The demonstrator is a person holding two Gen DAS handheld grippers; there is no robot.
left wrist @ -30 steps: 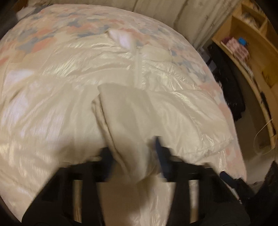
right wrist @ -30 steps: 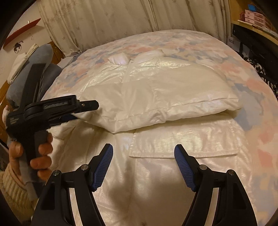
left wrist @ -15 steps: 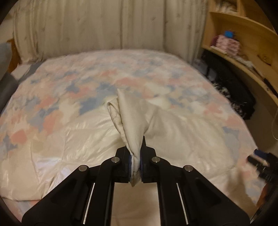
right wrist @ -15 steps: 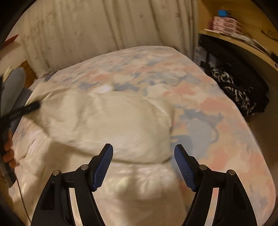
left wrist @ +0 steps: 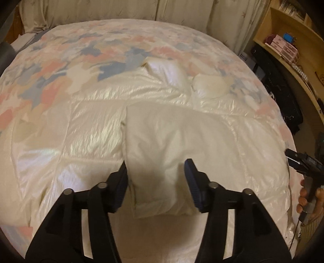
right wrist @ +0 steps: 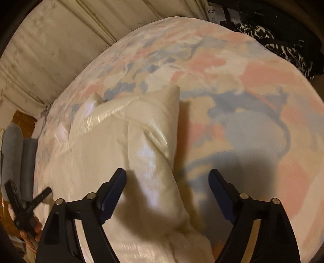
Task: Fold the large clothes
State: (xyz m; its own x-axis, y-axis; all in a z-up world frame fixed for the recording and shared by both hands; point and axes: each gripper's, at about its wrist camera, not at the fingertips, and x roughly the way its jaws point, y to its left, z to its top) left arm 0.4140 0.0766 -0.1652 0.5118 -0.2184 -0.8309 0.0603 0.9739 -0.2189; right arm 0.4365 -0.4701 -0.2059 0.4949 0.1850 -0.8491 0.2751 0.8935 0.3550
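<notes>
- Half a second ago the left gripper (left wrist: 156,178) was pinched shut on a bunched fold of the cream puffer jacket (left wrist: 162,129); now its jaws are opening, and the folded sleeve (left wrist: 162,153) lies flat between the pads, the left pad close against its edge, the right pad apart from it.
- Left gripper points steeply down at the bed; the sleeve runs from between its fingers away across the jacket's glossy quilted body.
- Right gripper (right wrist: 168,194) is rolled, so the bed looks tilted in its view; its jaws are spread wide and opening further, holding nothing.
- Between the right gripper's fingers sit the jacket's folded right-hand edge and, beside it, bare floral bedspread (right wrist: 253,97) under the gripper's shadow.
- At the right edge of the left wrist view, a hand (left wrist: 309,200) grips the other tool's handle; at the lower left of the right wrist view, fingers (right wrist: 35,224) hold the left tool.
- Farther off, the jacket's collar (left wrist: 168,70) lies toward the bed's middle.
- Beyond the bed hang pale curtains (left wrist: 121,10); a wooden shelf (left wrist: 283,36) stands at the right.
</notes>
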